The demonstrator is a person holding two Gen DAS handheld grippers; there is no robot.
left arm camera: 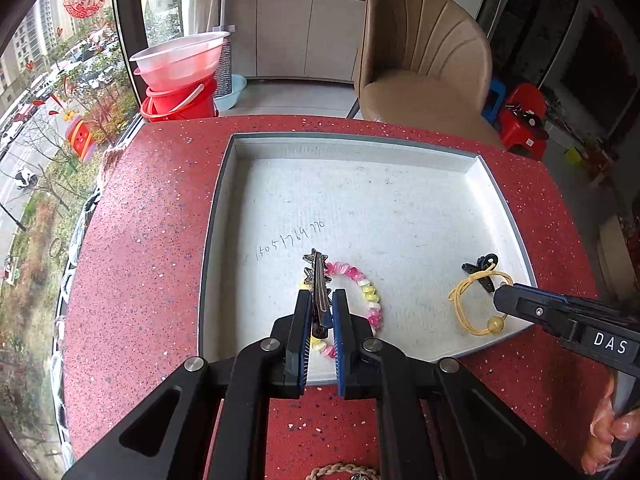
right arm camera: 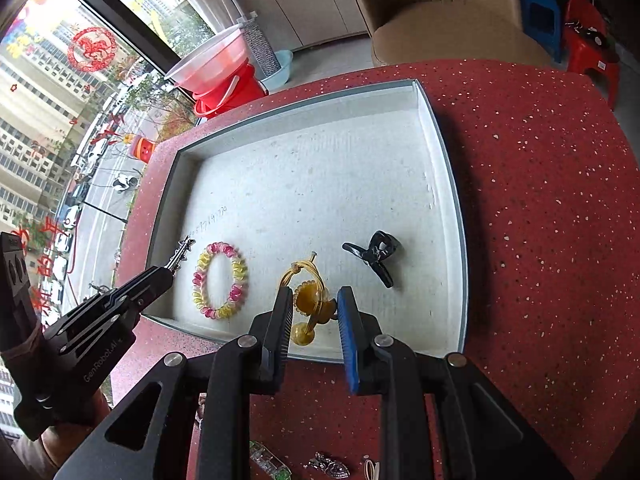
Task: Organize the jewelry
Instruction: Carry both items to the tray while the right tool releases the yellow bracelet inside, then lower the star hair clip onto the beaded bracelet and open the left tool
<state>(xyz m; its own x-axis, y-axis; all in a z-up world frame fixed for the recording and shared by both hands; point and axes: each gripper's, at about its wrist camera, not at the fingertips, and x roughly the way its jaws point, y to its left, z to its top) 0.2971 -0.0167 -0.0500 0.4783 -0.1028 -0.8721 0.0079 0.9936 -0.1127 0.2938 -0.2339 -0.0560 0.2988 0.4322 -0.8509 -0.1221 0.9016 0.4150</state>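
Note:
A white tray [left arm camera: 360, 142] lies on the red speckled table. My left gripper [left arm camera: 322, 300] is shut on a dark silver star-edged hair clip [left arm camera: 318, 276], held over a pink-and-yellow bead bracelet [left arm camera: 372, 300] in the tray. My right gripper [right arm camera: 314, 300] is shut on a yellow hair tie [right arm camera: 310, 304] with amber beads, low over the tray's near edge. A black claw clip [right arm camera: 374, 256] lies in the tray just beyond it. From the right wrist view, the left gripper [right arm camera: 166, 274] with the hair clip [right arm camera: 182, 252] is left of the bracelet [right arm camera: 220, 280].
A braided bracelet [left arm camera: 344, 472], a green beaded piece [right arm camera: 272, 464] and a silver brooch [right arm camera: 328, 466] lie on the table [right arm camera: 520, 200] near me. A tan chair [left arm camera: 424, 64] stands beyond the table, red buckets [left arm camera: 180, 96] by the window.

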